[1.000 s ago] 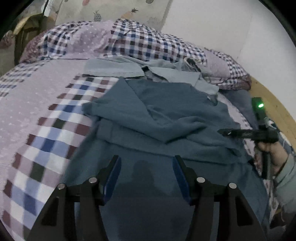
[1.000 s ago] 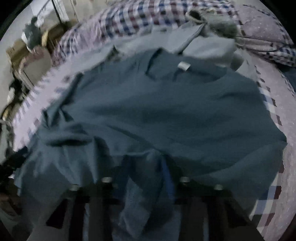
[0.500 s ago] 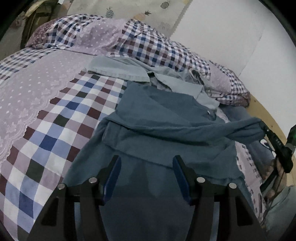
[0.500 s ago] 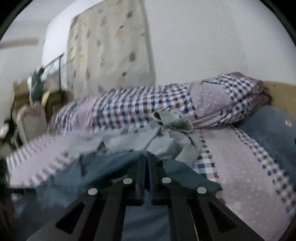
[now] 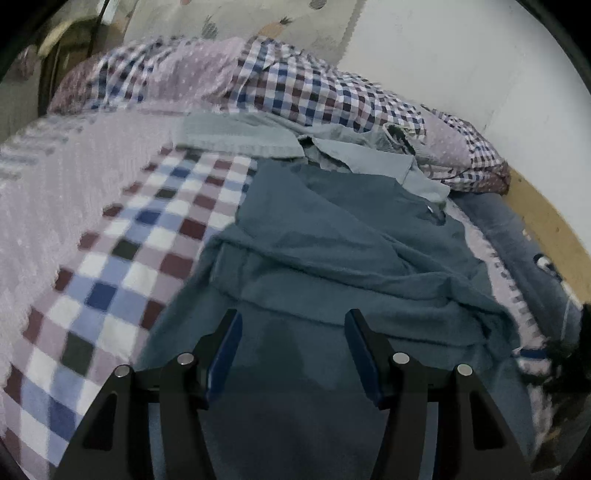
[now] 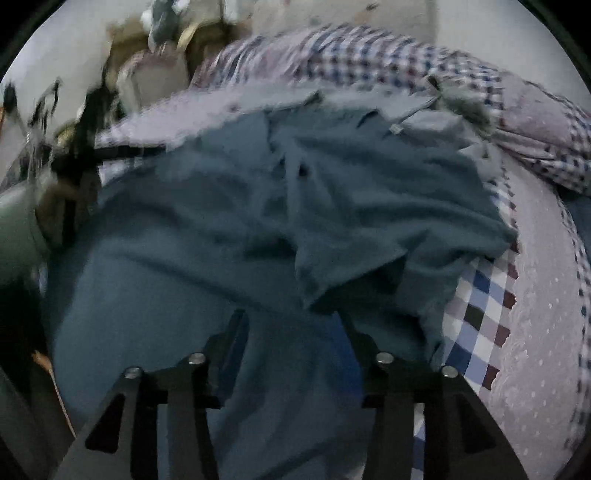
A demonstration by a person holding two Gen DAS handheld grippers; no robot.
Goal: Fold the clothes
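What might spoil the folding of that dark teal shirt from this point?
1. The dark teal shirt lies bunched with a loose flap; folding over it could trap creases.
2. Its collar end overlaps the pale grey-blue garment, which might drag along.
3. Both the left tongs and right tongs are open and hold nothing, so a sloppy pinch may grab several layers.

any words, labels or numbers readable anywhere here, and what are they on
No readable text in either view.
Small white neck tag on the teal shirt: too small to read.
The same tag in the right wrist view: blurred, unreadable.
Wall hanging behind the bed: pineapple pictures only, no lettering visible.
Dark blue cloth by the bed edge: a small white mark, not legible as text.
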